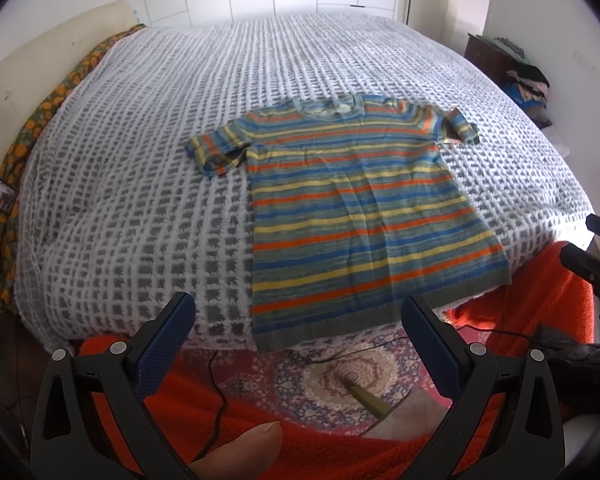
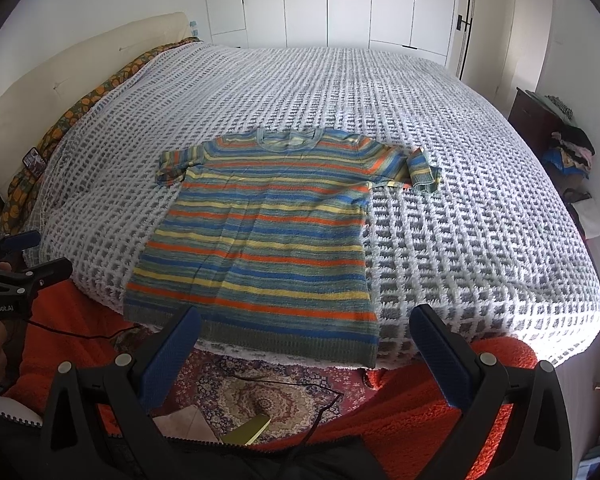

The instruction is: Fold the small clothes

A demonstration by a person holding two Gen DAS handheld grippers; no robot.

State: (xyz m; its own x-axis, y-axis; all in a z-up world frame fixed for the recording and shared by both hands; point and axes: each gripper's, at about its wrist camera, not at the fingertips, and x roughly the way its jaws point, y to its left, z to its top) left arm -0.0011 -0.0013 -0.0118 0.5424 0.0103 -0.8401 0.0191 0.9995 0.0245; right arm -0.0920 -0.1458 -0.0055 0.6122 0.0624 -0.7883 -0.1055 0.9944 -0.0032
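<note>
Fold not started: striped blue-orange-yellow knit short-sleeved top [image 1: 364, 208] is lying flat, face up, hem at the near edge of the white-grey waffle bedspread [image 1: 140, 184] (sleeves slightly bunched). Left gripper [image 1: 298, 344] and right gripper [image 2: 306, 354] are hovering wide open, gripping nothing.

bare bedspread [image 1: 140, 200] around striped sweater [image 1: 356, 216], nothing blocking

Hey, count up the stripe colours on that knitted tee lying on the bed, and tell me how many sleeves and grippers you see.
Striped tee on the bedspread:
Stripe colours: 4 (orange, yellow, blue, grey-green)
Sleeves: 2
Grippers: 2, left gripper and right gripper, both open and empty
Total: 8
</note>
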